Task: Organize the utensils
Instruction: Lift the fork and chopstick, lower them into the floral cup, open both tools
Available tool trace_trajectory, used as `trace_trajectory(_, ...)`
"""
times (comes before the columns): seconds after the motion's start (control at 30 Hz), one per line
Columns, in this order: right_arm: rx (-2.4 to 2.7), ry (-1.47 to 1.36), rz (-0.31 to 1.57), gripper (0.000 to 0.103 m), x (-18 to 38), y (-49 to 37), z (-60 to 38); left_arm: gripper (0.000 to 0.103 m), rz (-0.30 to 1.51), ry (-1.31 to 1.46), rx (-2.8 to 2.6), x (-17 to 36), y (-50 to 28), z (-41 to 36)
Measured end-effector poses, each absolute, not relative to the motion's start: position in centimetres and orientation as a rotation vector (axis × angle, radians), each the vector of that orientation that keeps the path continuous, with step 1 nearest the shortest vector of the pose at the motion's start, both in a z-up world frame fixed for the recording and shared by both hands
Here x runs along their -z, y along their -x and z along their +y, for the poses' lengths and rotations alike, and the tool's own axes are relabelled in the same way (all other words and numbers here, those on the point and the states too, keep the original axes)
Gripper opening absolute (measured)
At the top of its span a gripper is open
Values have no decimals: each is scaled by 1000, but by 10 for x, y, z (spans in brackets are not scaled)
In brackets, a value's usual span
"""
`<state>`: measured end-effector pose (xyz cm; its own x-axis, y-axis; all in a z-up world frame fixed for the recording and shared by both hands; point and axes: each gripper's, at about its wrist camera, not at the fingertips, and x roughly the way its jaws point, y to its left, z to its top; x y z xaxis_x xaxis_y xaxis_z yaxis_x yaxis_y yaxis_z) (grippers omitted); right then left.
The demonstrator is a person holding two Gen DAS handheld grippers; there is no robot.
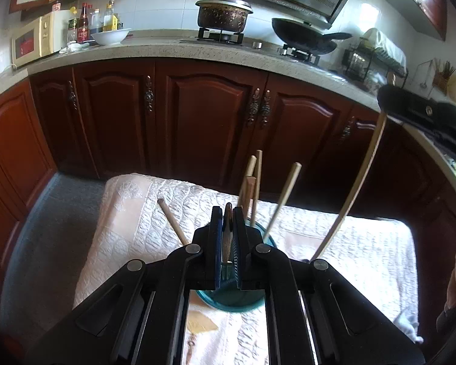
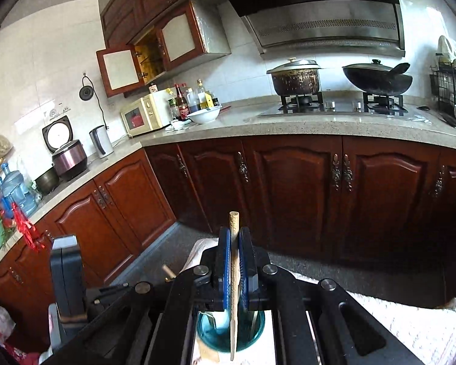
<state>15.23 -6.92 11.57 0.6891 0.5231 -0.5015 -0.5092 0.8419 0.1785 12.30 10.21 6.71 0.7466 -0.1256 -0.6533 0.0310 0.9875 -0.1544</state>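
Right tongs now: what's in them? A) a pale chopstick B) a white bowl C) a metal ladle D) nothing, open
A: the right tongs are shut on a pale chopstick that hangs down over the teal cup.

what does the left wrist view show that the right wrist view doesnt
Only the left wrist view: the left gripper shut on a dark-handled utensil, several chopsticks standing in the cup, and the right gripper from the side holding its long chopstick.

Only the right wrist view: the rice cooker, water bottle and open cupboard door.

Both: the teal cup, white cloth, pot, wok and microwave.
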Motion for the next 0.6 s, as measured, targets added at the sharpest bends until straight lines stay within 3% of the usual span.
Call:
trace_trajectory(0.23, -519, 11, 539, 5, -94, -183, -56, 5, 774, 125, 91, -43, -144, 97)
trace_trajectory(0.6, -560, -1, 683, 5, -39, -211, -53, 5, 857, 113, 99, -6, -152, 89)
